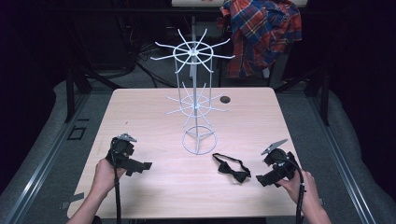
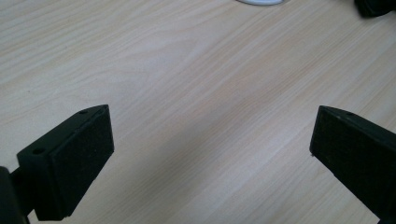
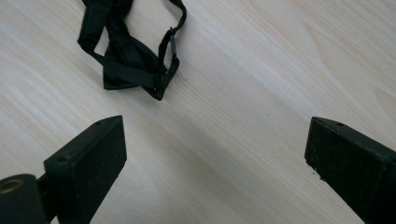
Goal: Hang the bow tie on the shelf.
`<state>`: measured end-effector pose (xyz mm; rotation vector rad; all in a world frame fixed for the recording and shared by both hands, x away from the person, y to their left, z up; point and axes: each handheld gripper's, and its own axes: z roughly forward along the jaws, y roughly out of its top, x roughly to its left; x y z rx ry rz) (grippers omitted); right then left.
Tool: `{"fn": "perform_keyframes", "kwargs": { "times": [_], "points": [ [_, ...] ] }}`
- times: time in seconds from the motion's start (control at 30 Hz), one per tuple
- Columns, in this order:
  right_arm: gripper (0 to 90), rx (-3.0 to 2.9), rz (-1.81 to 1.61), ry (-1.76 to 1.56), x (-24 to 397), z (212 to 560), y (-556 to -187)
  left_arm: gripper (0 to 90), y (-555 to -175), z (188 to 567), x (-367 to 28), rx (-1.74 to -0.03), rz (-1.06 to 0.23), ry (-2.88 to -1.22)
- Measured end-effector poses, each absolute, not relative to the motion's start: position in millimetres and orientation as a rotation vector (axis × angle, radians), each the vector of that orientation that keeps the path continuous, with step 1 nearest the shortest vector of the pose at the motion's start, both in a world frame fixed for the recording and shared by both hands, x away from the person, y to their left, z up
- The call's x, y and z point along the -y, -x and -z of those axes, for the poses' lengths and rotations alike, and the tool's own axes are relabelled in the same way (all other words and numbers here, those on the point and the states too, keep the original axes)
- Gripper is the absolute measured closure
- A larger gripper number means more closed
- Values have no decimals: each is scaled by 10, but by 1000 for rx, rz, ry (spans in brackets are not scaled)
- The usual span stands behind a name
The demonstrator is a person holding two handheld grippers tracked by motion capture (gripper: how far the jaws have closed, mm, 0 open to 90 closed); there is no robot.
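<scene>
High view first: a pale wooden table [image 1: 140, 116] stands on a grey floor, and a white wire display rack [image 1: 196, 93] rises upright from its middle, with two tiers of spokes fanning out and a ring base resting on the tabletop. A black bow tie [image 1: 232, 168] with its strap lies flat on the table, just to the right of the rack's base and near the front edge. The left gripper [image 1: 140, 166] sits low over the table at the front left, held in the person's left hand [image 1: 105, 173], its jaws pointing toward the centre. The right gripper [image 1: 261, 179] is held in the right hand [image 1: 299, 184] at the front right, just beside the bow tie but apart from it. A small dark grommet hole [image 1: 225, 99] marks the far right part of the table, and a red and blue plaid shirt [image 1: 261, 32] hangs behind the table.

Left gripper view: the left gripper [image 2: 212, 144] has its jaws spread wide with bare wood grain between them; a sliver of the rack's white base [image 2: 259, 2] shows at the top edge.

Right gripper view: the right gripper [image 3: 215, 154] also has its jaws spread wide, holding nothing. The bow tie [image 3: 123, 51] lies ahead and toward the left jaw, untouched.
</scene>
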<state>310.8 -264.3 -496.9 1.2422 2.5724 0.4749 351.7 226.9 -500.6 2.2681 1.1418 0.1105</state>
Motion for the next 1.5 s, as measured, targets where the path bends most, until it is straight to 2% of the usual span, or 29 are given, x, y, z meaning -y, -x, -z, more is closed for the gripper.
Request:
{"fn": "perform_keyframes", "kwargs": {
  "times": [0.93,1.5],
  "points": [
    [63,-2639,-624,-1164,2133,4900,-3257,0,-3517,5019,-2252,-1136,-93,-2273],
    [261,-2671,-587,-1121,1852,5021,-3381,0,-3519,5021,-2244,-1131,-86,-2274]
  ]
}}
